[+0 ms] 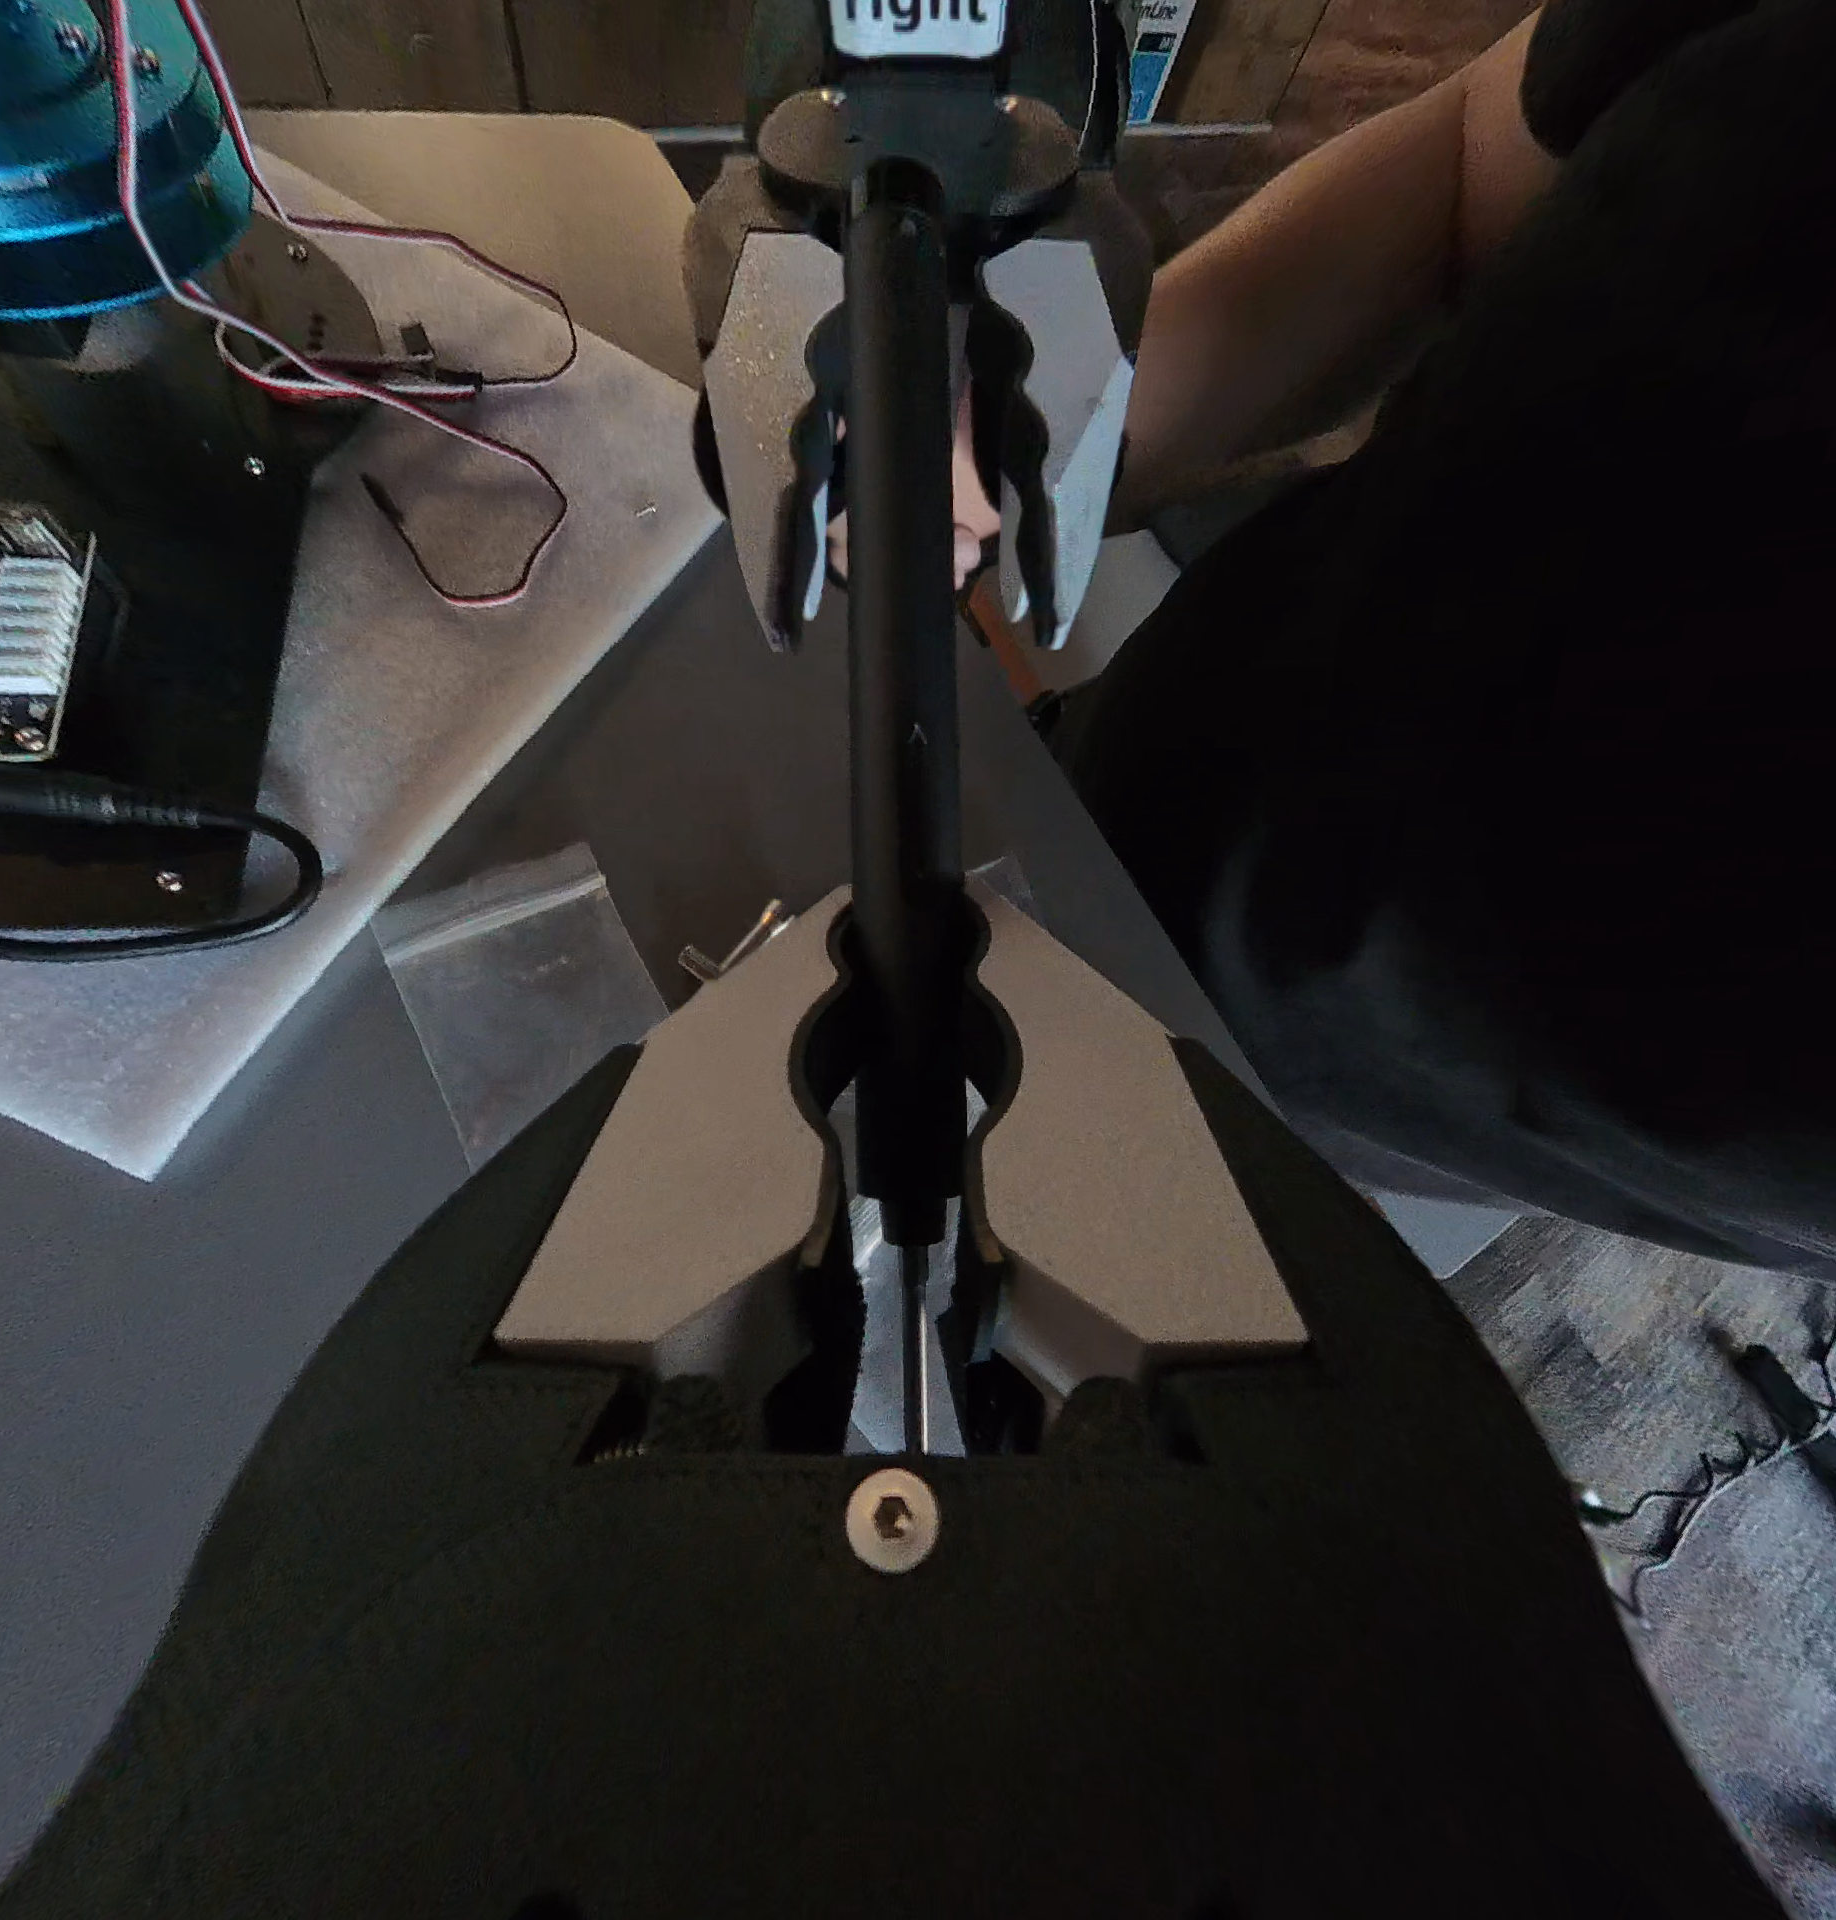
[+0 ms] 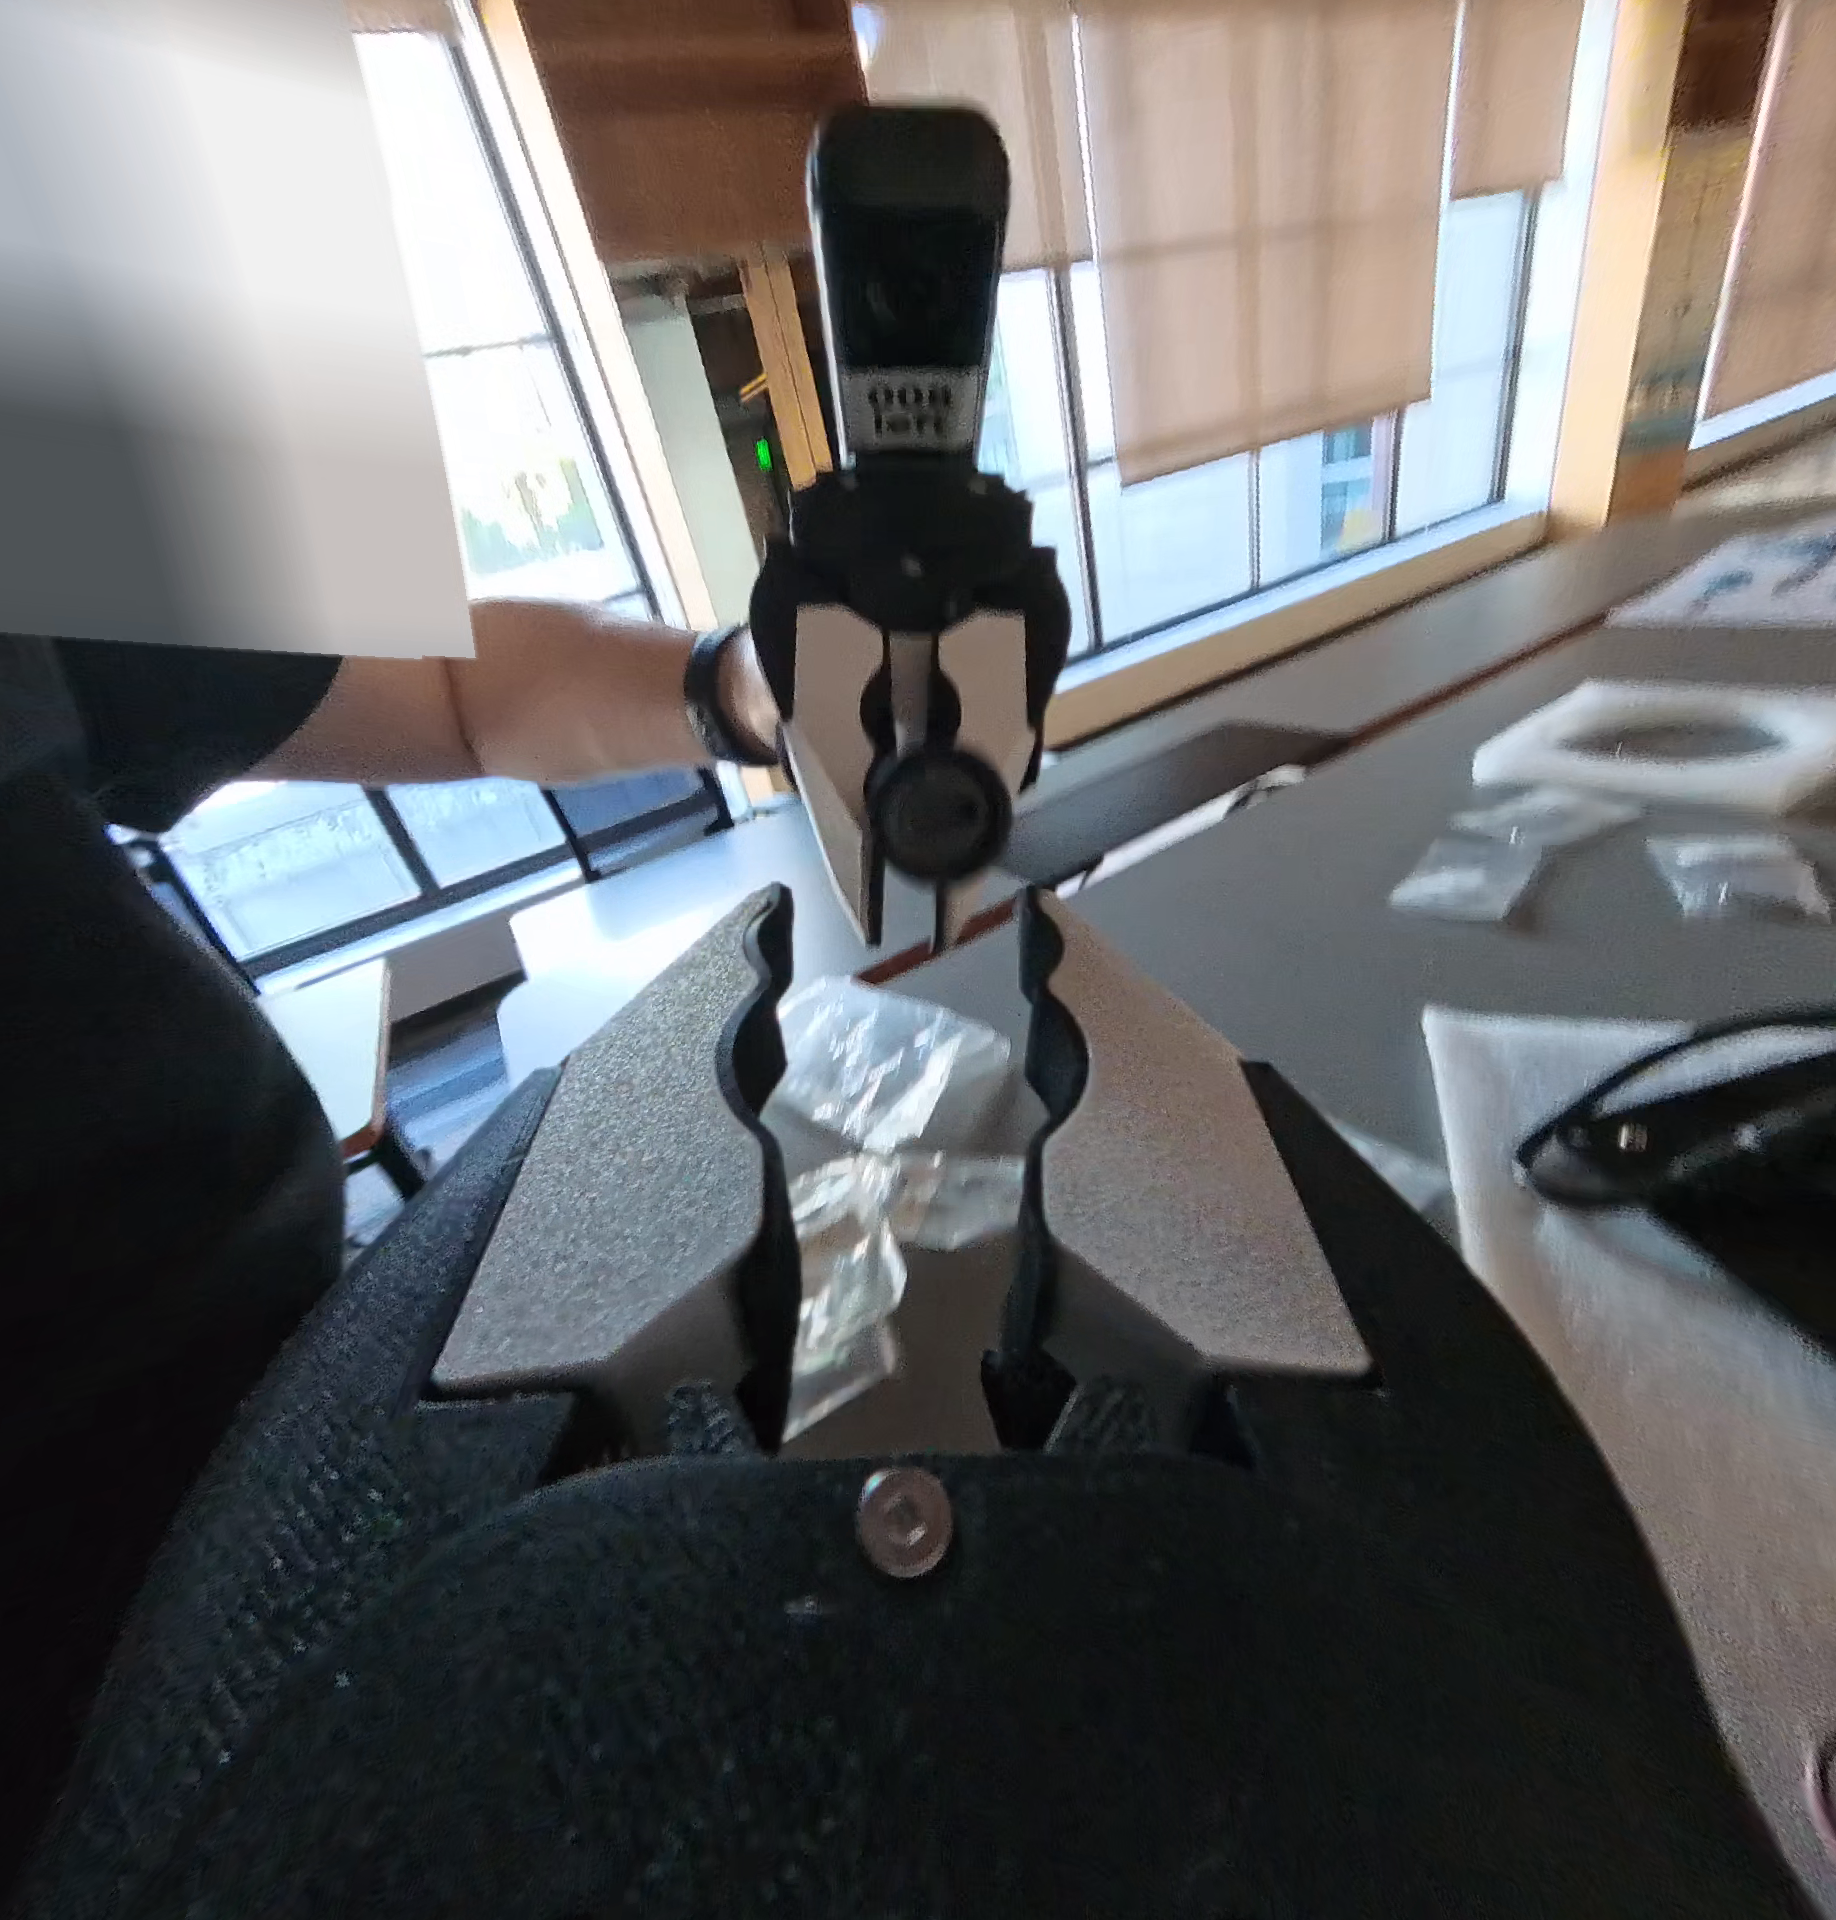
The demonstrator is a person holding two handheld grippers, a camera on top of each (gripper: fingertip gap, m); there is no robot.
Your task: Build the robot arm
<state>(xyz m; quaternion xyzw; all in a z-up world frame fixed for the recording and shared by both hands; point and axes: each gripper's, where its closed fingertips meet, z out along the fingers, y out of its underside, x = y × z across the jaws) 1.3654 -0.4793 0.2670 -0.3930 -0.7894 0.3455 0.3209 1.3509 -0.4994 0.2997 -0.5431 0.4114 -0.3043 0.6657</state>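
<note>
Left hand-held gripper [image 1: 906, 997] clamped on long black cylindrical screwdriver handle [image 1: 901, 644], thin metal shaft pointing back toward its base. Right hand-held gripper [image 2: 909, 935] wide open, empty, facing it, handle tip between its fingers. Clear plastic bags [image 2: 872, 1070] on grey table [image 2: 1309, 935] below.

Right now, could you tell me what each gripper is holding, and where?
The left gripper clamps a black screwdriver on its handle, near the shaft. The right gripper is open, empty.

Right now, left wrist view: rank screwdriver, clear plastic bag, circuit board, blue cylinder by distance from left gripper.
1. Black screwdriver: clamped in the left gripper.
2. Clear plastic bag: just left of its fingertips.
3. Circuit board: far left.
4. Blue cylinder: top left, farthest.
</note>
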